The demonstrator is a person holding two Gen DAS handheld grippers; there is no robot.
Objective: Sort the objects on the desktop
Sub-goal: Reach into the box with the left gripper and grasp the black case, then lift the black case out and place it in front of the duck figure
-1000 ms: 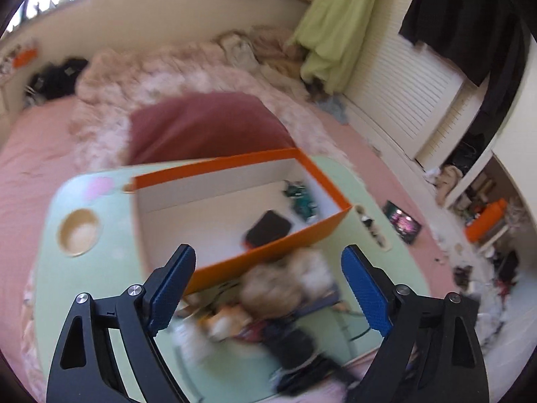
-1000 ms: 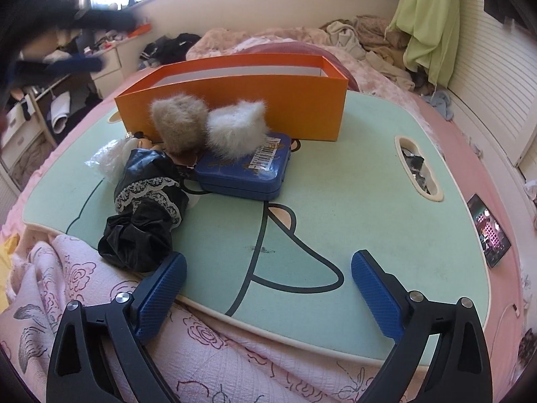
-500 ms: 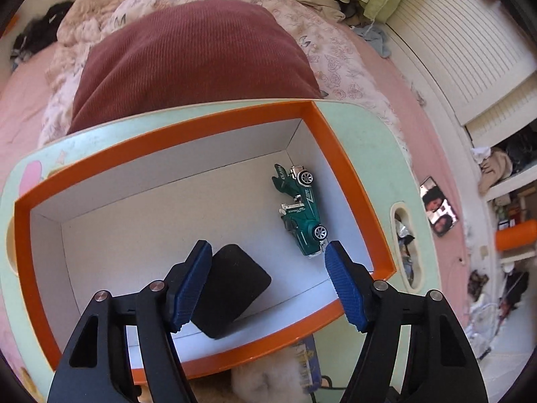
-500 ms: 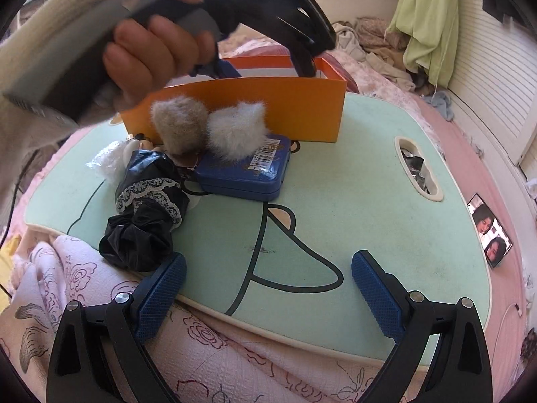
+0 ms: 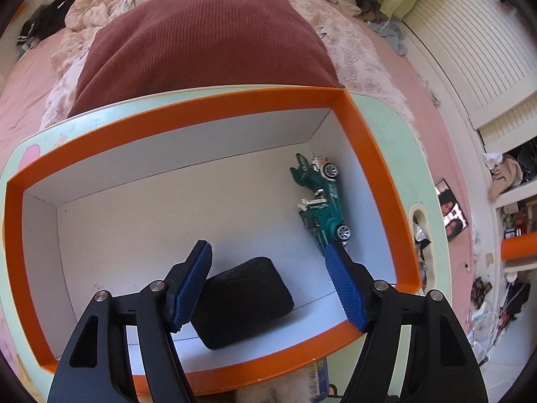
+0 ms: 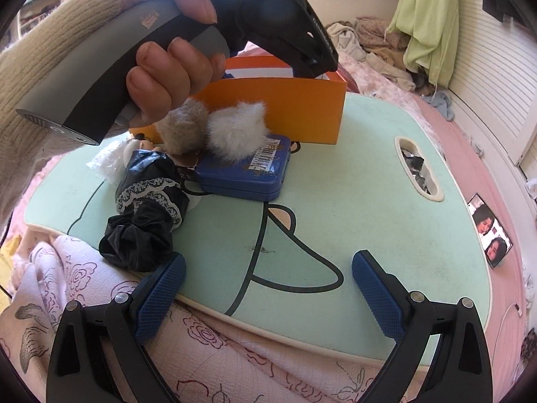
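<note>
Left wrist view: the left tool (image 5: 268, 282) hangs spread and empty over the orange box (image 5: 376, 168), the black pouch (image 5: 245, 305) below its left finger, the green toy car (image 5: 320, 201) beyond. Lift straight up to clear the rim.

Right wrist view: the right tool (image 6: 265, 288) waits spread, empty, at the counter (image 6: 369, 201) edge, the black cloth (image 6: 141, 231) just beside its left finger; approach it low.

So the surface here is a mint-green lap table (image 6: 369, 201) with a cartoon outline printed on it, sitting on a bed with a pink floral quilt (image 6: 235, 352). Directly on the tabletop there's an orange box (image 6: 302, 110) at the far edge, a blue tin (image 6: 245, 174) just in front of it, a black lace-trimmed cloth bundle (image 6: 144, 215) near the left edge, and a crinkly plastic wrapper (image 6: 107, 164) beside it. A slot (image 6: 419, 171) on the right side holds some foil-looking scraps.
</note>
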